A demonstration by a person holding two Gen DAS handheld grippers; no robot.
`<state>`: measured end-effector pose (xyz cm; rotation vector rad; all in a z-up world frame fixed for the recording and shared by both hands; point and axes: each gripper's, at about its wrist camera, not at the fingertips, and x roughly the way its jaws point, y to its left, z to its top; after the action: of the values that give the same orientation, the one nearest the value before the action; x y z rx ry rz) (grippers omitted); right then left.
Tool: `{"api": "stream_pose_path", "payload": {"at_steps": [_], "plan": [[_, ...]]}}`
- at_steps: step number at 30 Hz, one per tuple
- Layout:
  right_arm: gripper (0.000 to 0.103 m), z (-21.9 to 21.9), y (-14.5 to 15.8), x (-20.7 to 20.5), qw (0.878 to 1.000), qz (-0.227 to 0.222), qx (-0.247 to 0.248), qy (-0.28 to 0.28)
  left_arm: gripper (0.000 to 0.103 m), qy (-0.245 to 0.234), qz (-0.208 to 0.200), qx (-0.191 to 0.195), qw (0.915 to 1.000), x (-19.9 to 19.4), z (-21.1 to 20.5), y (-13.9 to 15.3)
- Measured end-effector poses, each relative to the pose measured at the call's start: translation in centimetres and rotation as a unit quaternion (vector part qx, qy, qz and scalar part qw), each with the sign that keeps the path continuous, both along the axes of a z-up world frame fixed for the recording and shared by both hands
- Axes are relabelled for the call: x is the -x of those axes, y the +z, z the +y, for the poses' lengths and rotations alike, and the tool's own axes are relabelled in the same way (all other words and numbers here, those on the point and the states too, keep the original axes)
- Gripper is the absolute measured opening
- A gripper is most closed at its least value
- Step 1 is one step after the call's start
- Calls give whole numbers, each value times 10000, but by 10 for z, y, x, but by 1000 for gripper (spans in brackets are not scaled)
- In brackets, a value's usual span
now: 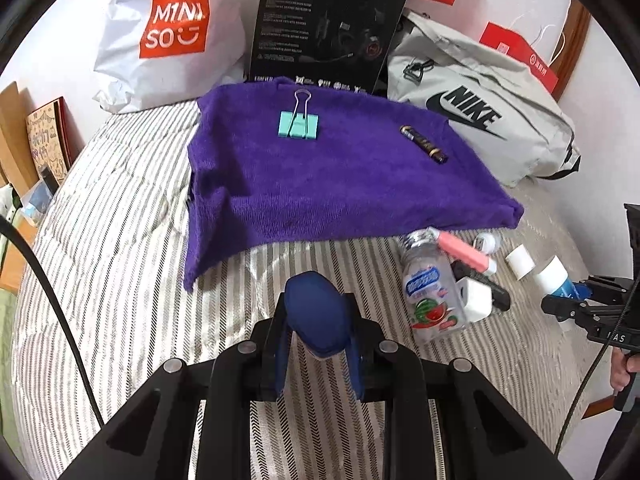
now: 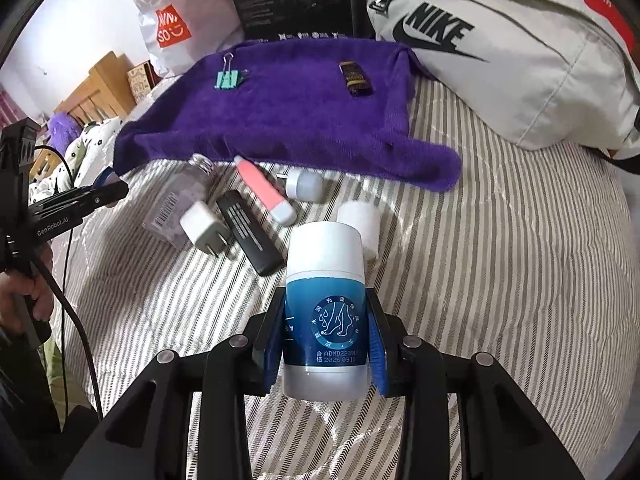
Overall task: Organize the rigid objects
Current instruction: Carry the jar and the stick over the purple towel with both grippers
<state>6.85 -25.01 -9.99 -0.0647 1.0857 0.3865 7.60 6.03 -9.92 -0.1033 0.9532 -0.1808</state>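
Observation:
My left gripper (image 1: 318,320) is shut on a dark blue oval object (image 1: 318,308), held over the striped bedding in front of the purple towel (image 1: 320,176). A teal binder clip (image 1: 299,124) and a dark small tube (image 1: 423,144) lie on that towel. My right gripper (image 2: 325,308) is shut on a blue and white balm stick (image 2: 326,300), just behind the loose pile. The pile holds a clear bottle (image 2: 176,204), a white charger plug (image 2: 204,228), a black stick (image 2: 248,232), a pink tube (image 2: 264,190), a small white jar (image 2: 304,186) and a white cap (image 2: 360,220).
A white Miniso bag (image 1: 168,36), a black box (image 1: 324,24) and a grey Nike bag (image 1: 480,108) stand behind the towel. Red packages (image 1: 520,56) sit at the far right. A wooden bed frame (image 2: 96,92) lies to the left. Striped bedding (image 1: 120,240) surrounds the towel.

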Motion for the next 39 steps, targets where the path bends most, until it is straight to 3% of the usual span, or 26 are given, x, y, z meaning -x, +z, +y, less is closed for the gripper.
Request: {"api": "stream_pose_path", "payload": {"at_steps": [10,23,31,39], "plan": [[36,9,26,-18,9995,-247,-162,112,23,-49,-201,-8,9998,-13,2,25],[36,31,47,-87,9983,-488,-247,186,23,-131,-343,-133,9992,-69,5,41],[36,43,24,-148,9995,-282,27,118,23,-146,-270,-192,9993,-117,1,32],[36,58,-2,-169,9993,-109,233,283,23,-115,-81,-222,9997,-149,-2,13]]}}
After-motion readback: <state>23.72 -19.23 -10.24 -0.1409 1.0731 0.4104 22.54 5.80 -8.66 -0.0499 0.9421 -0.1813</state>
